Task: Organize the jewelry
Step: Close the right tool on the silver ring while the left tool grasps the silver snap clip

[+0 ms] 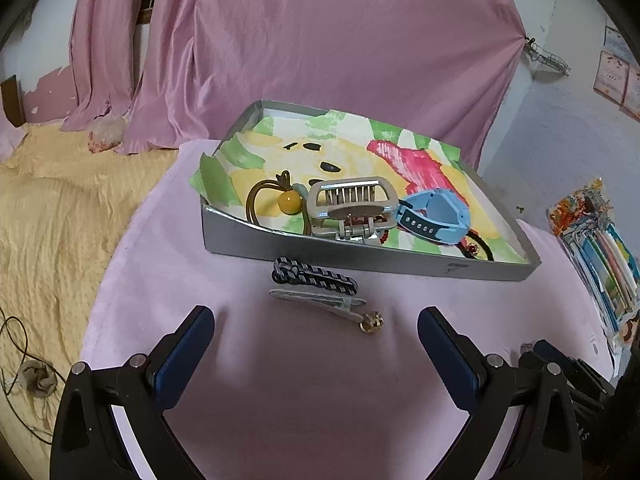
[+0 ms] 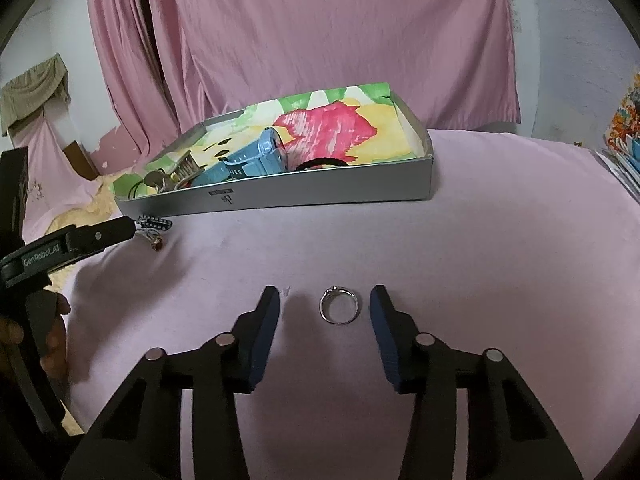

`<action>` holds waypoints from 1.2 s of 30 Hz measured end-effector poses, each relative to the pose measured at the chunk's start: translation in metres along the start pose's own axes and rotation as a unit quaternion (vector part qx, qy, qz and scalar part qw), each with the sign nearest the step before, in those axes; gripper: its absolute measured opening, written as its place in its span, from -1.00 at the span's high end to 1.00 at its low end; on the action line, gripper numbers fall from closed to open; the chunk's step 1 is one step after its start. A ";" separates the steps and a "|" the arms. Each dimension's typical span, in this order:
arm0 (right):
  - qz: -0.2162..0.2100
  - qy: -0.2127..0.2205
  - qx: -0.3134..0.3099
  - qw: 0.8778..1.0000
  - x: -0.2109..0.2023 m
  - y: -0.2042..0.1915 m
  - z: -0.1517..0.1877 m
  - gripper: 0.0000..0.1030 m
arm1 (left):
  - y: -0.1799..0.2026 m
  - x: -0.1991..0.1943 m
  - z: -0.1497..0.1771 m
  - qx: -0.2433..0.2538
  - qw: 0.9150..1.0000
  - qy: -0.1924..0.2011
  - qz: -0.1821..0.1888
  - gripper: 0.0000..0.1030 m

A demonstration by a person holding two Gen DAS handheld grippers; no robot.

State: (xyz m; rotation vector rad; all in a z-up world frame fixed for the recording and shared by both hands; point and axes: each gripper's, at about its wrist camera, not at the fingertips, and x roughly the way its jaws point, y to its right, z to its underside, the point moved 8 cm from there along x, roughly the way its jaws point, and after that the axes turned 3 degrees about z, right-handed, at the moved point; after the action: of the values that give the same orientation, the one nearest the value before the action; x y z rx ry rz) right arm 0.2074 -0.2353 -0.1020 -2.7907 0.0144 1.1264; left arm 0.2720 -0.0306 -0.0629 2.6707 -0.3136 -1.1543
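A grey box (image 1: 360, 254) (image 2: 320, 196) lined with flowered paper holds a silver claw clip (image 1: 352, 204), a blue watch (image 1: 434, 216) (image 2: 256, 160) and a hair tie with a yellow bead (image 1: 288, 202). In front of it on the pink cloth lie a dark braided clip (image 1: 314, 276), a pale flat clip (image 1: 320, 300) and a small gold piece (image 1: 370, 324). My left gripper (image 1: 316, 320) is open just short of them. A silver ring (image 2: 339, 305) lies between the fingers of my open right gripper (image 2: 326, 300).
The pink cloth (image 2: 480, 280) covers a round table. A yellow bedspread (image 1: 60, 208) lies to the left, pink curtains (image 1: 320, 40) hang behind, and colourful packets (image 1: 600, 256) sit at the table's right edge. A hand (image 2: 52, 344) holds the left gripper's handle.
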 end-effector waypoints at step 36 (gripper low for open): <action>-0.042 -0.042 -0.076 0.995 0.021 -0.049 -0.016 0.64 | 0.004 0.022 -0.006 0.046 0.998 -0.043 -0.029 -0.14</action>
State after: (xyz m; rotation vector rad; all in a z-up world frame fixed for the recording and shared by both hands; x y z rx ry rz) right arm 0.2364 -0.1875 -0.0993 -2.8395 -0.2038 1.2744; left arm 0.2909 -0.0396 -0.0730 2.7319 -0.3129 -1.3045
